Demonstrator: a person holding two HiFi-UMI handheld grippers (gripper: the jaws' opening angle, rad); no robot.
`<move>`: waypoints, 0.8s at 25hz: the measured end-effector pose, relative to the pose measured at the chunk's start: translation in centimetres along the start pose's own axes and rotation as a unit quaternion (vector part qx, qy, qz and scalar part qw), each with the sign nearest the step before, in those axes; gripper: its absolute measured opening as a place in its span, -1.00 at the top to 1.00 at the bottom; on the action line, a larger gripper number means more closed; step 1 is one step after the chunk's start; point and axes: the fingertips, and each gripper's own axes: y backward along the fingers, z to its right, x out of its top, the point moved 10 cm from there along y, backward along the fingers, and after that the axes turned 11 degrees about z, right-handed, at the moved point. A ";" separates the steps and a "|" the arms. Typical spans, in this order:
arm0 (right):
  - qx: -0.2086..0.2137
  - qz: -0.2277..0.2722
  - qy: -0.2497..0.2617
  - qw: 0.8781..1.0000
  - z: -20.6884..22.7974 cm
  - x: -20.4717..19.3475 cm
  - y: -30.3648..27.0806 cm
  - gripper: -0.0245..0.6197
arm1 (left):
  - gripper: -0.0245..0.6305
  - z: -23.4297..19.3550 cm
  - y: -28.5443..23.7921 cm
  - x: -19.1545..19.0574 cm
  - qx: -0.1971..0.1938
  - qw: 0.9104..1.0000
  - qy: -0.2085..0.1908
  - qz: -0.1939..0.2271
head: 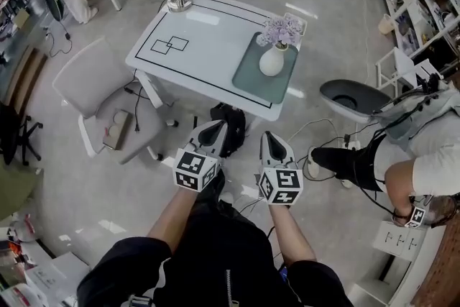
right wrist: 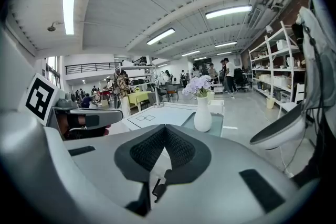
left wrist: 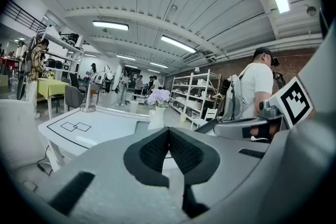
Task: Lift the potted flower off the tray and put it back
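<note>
White table [head: 208, 39], potted flower [head: 272, 57] on tray [head: 249, 80]

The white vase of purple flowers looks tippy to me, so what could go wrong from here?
The left gripper and the right gripper are both shut, short of the white table; unless they open first, they could shove the white round-bellied vase of purple flowers over. Its smooth curved body may slip between the jaws. The grey-green tray lies near the table's edge, so a toppled vase might fall off.
</note>
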 end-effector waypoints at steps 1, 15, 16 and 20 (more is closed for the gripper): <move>-0.003 -0.003 0.000 1.000 0.3 0.2 -1.0 0.90 | 0.91 -0.6 -0.9 0.1 -0.002 1.000 0.001 -0.002; -0.051 -0.011 0.012 0.999 4.3 2.8 -15.2 0.90 | 0.91 -10.6 -12.7 1.3 -0.045 0.999 -0.006 -0.017; -0.057 -0.009 0.015 0.998 4.6 3.0 -15.8 0.90 | 0.91 -11.1 -13.4 1.3 -0.050 0.999 -0.007 -0.018; -0.074 0.004 0.032 0.997 6.2 3.7 -18.2 0.90 | 0.91 -12.7 -16.1 1.0 -0.061 0.998 -0.006 -0.020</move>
